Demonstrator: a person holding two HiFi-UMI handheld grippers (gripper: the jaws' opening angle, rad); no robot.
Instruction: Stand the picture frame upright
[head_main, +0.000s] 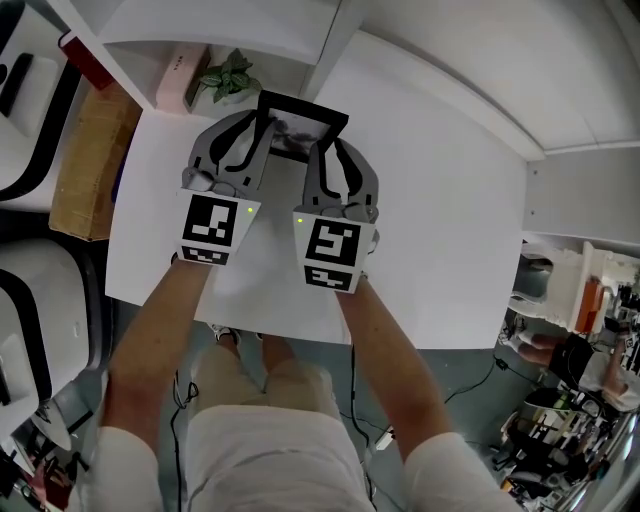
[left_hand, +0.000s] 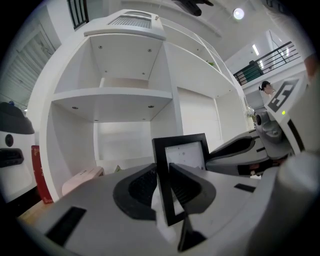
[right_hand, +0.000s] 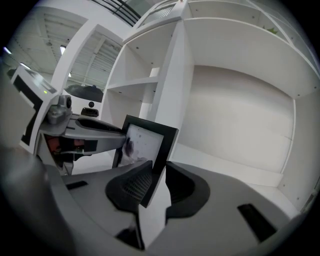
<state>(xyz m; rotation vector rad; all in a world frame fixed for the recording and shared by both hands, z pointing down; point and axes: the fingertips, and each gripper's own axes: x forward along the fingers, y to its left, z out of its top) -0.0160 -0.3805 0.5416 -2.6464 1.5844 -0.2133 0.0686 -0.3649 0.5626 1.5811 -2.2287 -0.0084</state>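
Head view: frame (head_main: 300, 128) is held upright over the table's (head_main: 450, 220) far side, left gripper (head_main: 262, 124) and right gripper (head_main: 325, 148) each clamped on one side edge. Toppling is judged likely if the grips are released unevenly.

Left gripper (head_main: 260, 122) and right gripper (head_main: 325, 150) hold the picture frame's (head_main: 298, 130) two sides.

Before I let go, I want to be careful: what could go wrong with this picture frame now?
Left gripper and right gripper each pinch only a thin side edge of the picture frame; releasing unevenly could twist or topple it. No back stand shows, so it may fall flat once freed.
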